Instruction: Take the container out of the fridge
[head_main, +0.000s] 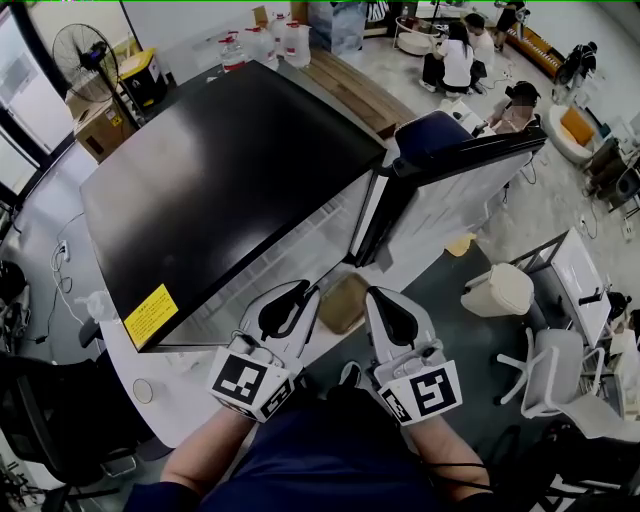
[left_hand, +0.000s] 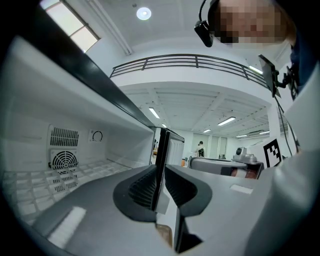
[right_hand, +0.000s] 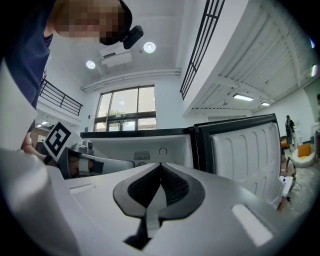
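Observation:
The fridge (head_main: 220, 180) has a black top and its door (head_main: 450, 190) swings open to the right. Both grippers hover in front of the open compartment, tips toward it. My left gripper (head_main: 300, 287) has its jaws together with only a thin slit and nothing in them (left_hand: 160, 167). My right gripper (head_main: 372, 295) is shut and empty (right_hand: 161, 165). A tan box-like thing (head_main: 343, 300) shows low between them; I cannot tell whether it is the container. The left gripper view shows a white interior with a fan grille (left_hand: 65, 160) and a wire shelf, with no container in sight.
A white bin (head_main: 498, 290) and a white chair (head_main: 560, 380) stand to the right of the door. A black chair (head_main: 60, 420) is at the lower left. People sit on the floor far behind (head_main: 458, 60). A pedestal fan (head_main: 85, 50) stands at the back left.

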